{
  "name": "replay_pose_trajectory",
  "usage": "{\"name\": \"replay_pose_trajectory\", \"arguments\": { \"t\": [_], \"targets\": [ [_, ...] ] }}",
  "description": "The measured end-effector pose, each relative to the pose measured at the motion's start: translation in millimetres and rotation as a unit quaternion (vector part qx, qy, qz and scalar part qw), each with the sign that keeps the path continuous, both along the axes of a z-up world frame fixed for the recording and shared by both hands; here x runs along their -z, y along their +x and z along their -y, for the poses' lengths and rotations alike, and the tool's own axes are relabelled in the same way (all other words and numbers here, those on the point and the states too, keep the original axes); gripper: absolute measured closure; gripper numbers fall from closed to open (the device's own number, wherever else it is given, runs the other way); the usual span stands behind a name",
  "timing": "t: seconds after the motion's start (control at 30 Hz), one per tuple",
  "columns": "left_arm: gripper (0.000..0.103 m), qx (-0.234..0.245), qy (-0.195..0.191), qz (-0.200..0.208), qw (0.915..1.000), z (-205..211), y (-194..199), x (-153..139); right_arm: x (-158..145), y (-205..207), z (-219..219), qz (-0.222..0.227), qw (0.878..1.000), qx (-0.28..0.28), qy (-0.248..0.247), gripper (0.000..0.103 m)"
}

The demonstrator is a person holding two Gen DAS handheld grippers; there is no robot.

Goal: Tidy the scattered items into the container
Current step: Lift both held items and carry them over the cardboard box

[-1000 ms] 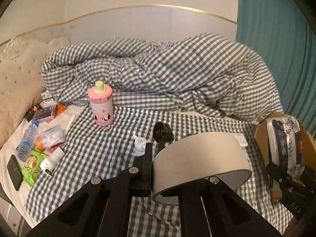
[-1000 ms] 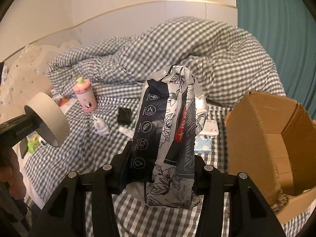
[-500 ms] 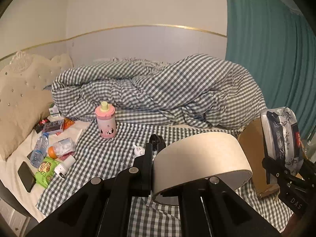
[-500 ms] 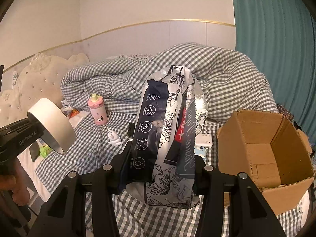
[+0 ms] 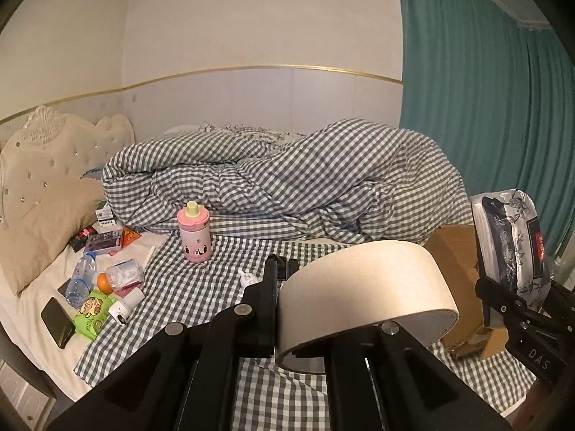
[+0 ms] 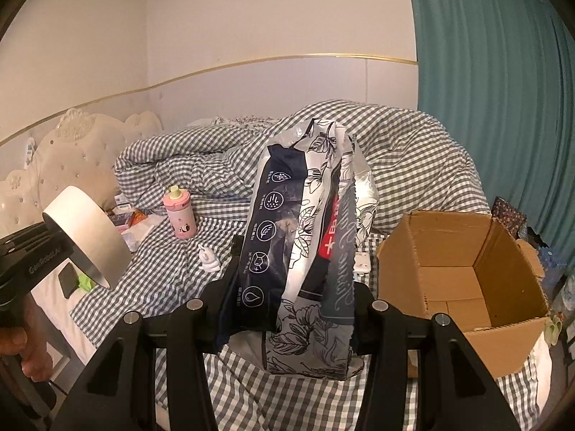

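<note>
Jaws of the left gripper [image 5: 284, 309] are pressed together on the wall of a roll of beige tape [image 5: 363, 287], which is carried in the air with its open face turned down and to the right. Jaws of the right gripper [image 6: 291, 309] are held partly apart and pinched on the sides of a floral-printed soft pack [image 6: 305, 244], which stands upright between them, its top above the fingers. At the left edge of the right view, part of a hand [image 6: 21, 352] is seen on the handle of the left gripper. Below both grippers a grey checked sheet [image 5: 172, 287] is spread over the bed. An open cardboard box [image 6: 463, 280] stands on the sheet just right of the held pack, flaps up; only bare cardboard is seen inside. Farther out, a small white figurine [image 6: 208, 258] is seen on the sheet, and beyond it a pink bottle [image 5: 194, 237] with a pale yellow cap stands upright. To the left, on the white bedding, a dark phone [image 5: 57, 321], a green packet [image 5: 91, 314], a white tube [image 5: 125, 303], an orange [image 5: 103, 283], a clear water bottle [image 5: 81, 282] and several small packets are scattered close together. A bunched checked duvet [image 5: 287, 183] lies behind them, then a cream tufted headboard [image 5: 46, 165] at far left and a teal curtain [image 5: 478, 107] at far right.
</note>
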State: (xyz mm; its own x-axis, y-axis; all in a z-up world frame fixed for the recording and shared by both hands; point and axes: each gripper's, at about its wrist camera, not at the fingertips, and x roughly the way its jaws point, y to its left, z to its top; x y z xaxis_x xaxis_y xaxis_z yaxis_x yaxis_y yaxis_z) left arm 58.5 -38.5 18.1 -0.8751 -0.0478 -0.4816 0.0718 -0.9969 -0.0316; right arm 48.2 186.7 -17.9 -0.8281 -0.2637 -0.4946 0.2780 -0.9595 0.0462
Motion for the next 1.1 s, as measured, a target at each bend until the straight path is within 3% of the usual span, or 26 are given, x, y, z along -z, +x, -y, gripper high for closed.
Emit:
{"name": "replay_pose_trajectory", "arguments": {
  "t": [0.57,1.1],
  "targets": [
    [0.098,0.025,0.001,-0.022,0.9994,-35.8,25.5,-18.3,-24.1,28.8,-30.5,-0.029,0.999,0.029,-0.006,0.055],
    [0.098,0.093,0.01,-0.017,0.9955,-110.4,1.2,-25.1,-41.1,34.1,-99.8,-0.042,0.994,0.104,0.012,0.055]
  ]
}}
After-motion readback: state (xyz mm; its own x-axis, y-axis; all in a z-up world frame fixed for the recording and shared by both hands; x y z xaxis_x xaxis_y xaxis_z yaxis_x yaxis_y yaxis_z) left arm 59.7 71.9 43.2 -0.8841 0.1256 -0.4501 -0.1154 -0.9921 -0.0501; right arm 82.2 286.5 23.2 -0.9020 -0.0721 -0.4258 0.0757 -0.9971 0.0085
